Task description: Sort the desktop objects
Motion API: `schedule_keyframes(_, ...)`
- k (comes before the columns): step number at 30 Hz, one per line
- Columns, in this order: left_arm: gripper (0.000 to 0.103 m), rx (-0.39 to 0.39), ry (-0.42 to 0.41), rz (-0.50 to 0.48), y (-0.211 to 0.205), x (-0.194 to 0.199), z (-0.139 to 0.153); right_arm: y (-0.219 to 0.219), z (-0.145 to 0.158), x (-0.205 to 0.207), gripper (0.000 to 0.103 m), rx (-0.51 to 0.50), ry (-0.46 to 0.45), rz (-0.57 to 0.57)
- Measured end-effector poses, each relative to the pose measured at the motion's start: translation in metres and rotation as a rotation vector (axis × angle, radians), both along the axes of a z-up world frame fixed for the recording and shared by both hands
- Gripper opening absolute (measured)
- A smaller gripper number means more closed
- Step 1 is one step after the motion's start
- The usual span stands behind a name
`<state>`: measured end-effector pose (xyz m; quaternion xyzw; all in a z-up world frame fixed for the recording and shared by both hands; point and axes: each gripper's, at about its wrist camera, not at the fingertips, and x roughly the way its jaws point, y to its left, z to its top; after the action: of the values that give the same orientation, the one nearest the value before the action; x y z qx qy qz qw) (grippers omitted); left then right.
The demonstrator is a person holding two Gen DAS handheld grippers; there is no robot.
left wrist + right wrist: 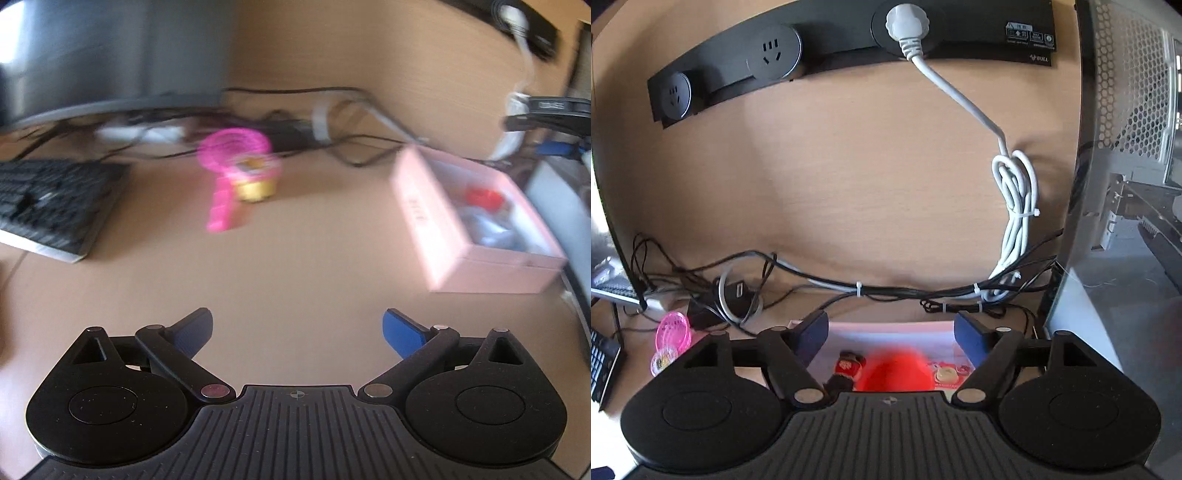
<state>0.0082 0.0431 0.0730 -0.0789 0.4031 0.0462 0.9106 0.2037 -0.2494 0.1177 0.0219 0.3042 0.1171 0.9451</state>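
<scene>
Both tools spread, empty: left tool (297, 328), right tool (890, 332) over pink box (424, 218). Pink toy racket (225, 173) lies on counter (295, 266) beside keyboard (51, 203). Probably light, stiff plastic, though blurred; pinch the flat handle.

Pink box (424, 221) – open-topped, on desk at right, holding red item (484, 197) and greyish items, blurred. Pink plastic fan toy (225, 173) lies mid-desk, handle toward camera, touching small gold-based round toy (256, 181) – both well apart from box.
</scene>
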Motion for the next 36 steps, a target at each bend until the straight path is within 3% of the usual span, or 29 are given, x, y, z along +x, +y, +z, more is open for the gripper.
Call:
schedule_keyframes(4,0.101,-0.024,0.048,0.08,0.03,-0.013,-0.01,0.023,0.007,-0.001,0.087,0.016,-0.011,0.034)
schedule_keyframes(8,0.101,-0.039,0.066,0.127,0.046,-0.015,-0.016,0.085,0.003,-0.009,0.097,0.028,0.016,0.215)
schedule_keyframes(11,0.101,-0.039,0.048,0.146,0.056,-0.018,-0.012,0.143,-0.011,-0.014,0.097,0.022,0.065,0.363)
schedule_keyframes(14,0.101,-0.04,0.038,0.157,0.065,-0.023,-0.01,0.207,-0.03,-0.019,0.097,-0.037,0.038,0.464)
schedule_keyframes(19,0.101,-0.069,0.03,0.196,0.089,-0.037,-0.009,0.283,-0.062,0.005,0.096,-0.097,0.068,0.468)
schedule_keyframes(20,0.101,-0.076,0.029,0.204,0.094,-0.04,-0.01,0.291,-0.069,0.012,0.094,-0.092,0.078,0.435)
schedule_keyframes(24,0.102,-0.092,0.028,0.241,0.111,-0.047,-0.012,0.3,-0.09,0.042,0.06,-0.06,0.141,0.326)
schedule_keyframes(25,0.102,-0.092,0.028,0.243,0.114,-0.047,-0.012,0.301,-0.096,0.047,0.045,-0.068,0.166,0.327)
schedule_keyframes(28,0.102,-0.09,0.027,0.236,0.117,-0.044,-0.014,0.299,-0.106,0.05,0.028,-0.092,0.239,0.368)
schedule_keyframes(36,0.102,-0.093,0.056,0.086,0.084,-0.025,-0.024,0.253,-0.105,-0.029,0.028,-0.142,0.285,0.501)
